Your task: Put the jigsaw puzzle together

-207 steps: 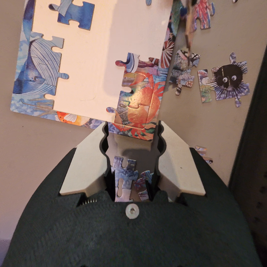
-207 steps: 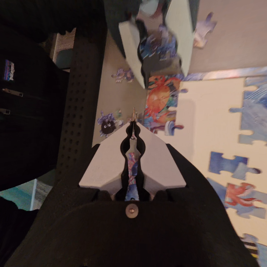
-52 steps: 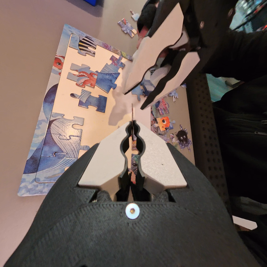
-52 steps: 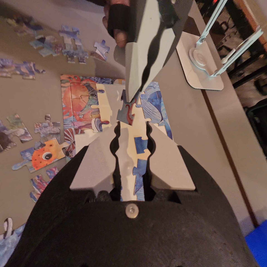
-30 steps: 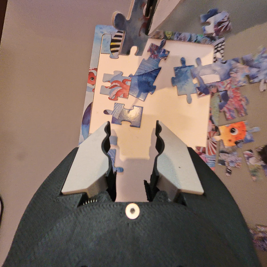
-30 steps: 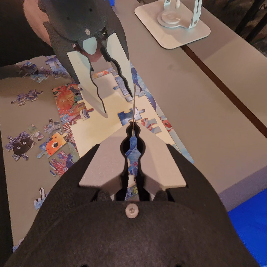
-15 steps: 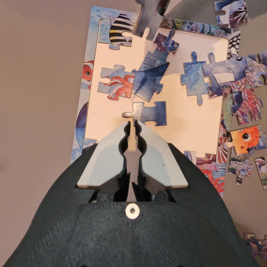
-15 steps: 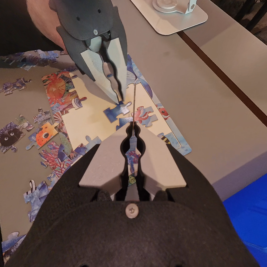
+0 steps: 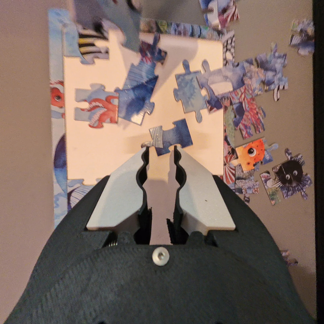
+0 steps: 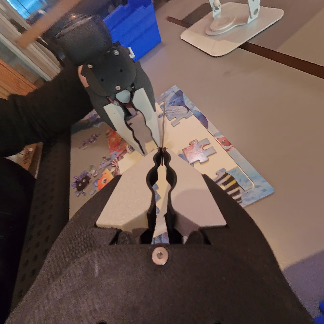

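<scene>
Half a second ago your left gripper had its jaws pinched nearly together at the silver-tipped tab of the dark blue piece; now they stand a narrow gap apart with nothing between them, and that piece lies flat on the cream bed of the puzzle tray, swung round and shifted right from where it lay. Judging by this, you nudged or dropped it rather than seated it: it touches no neighbour and still needs placing.

Going left to right across the tray: the clownfish and whale are printed on the left border, the striped-fish piece sits in the far-left corner, the octopus piece lies loose with a large blue piece tilted against it, then a pale blue piece overlaps the right edge. Beyond the tray, loose pieces crowd the surface, among them an orange pufferfish piece and a black sea-urchin piece.

Your right gripper has its jaws clamped on a held piece, seen edge-on and upright above the tray, as it was a second ago. Most of the bed is bare, so the puzzle is far from finished.
</scene>
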The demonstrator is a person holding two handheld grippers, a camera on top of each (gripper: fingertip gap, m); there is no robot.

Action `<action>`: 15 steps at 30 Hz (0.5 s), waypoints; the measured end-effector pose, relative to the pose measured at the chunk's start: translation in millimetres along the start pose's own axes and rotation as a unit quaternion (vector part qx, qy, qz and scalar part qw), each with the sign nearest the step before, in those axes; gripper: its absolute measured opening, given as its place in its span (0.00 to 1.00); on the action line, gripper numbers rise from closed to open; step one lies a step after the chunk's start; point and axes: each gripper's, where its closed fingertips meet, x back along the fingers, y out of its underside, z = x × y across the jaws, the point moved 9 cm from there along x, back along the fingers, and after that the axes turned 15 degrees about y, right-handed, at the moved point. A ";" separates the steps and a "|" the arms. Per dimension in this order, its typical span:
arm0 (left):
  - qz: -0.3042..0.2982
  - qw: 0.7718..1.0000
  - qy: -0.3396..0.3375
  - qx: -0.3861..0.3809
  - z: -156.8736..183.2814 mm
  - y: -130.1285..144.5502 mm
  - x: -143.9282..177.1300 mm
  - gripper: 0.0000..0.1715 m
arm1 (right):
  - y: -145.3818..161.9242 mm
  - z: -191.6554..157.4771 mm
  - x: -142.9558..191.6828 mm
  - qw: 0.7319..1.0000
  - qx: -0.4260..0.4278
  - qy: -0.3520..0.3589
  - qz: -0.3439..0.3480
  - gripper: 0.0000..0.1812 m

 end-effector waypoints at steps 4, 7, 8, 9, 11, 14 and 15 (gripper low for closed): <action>0.147 0.989 -0.019 0.014 -6.0 -16.1 25.8 0.21 | -2.4 -4.8 -2.3 0.999 -0.022 -0.037 0.020 0.00; 0.287 0.957 0.031 0.022 -5.5 -26.4 42.9 0.16 | -3.0 -10.4 -9.4 0.997 -0.032 -0.063 0.031 0.00; 0.304 0.952 0.041 0.022 -6.0 -27.3 44.5 0.14 | -2.4 -12.3 -12.7 0.997 -0.030 -0.066 0.028 0.00; 0.311 0.949 0.047 0.022 -6.3 -27.7 44.9 0.13 | -1.8 -14.1 -15.8 0.997 -0.027 -0.066 0.025 0.00; 0.315 0.947 0.060 0.019 -5.8 -28.1 44.1 0.07 | -1.2 -18.3 -20.8 0.997 -0.025 -0.077 0.021 0.00; 0.318 0.945 0.078 0.016 -4.4 -27.3 44.8 0.01 | -1.2 -20.1 -25.2 0.997 -0.024 -0.076 0.023 0.00; 0.316 0.945 0.076 0.020 -5.0 -26.2 46.3 0.00 | -1.5 -18.9 -25.7 0.997 -0.022 -0.069 0.025 0.01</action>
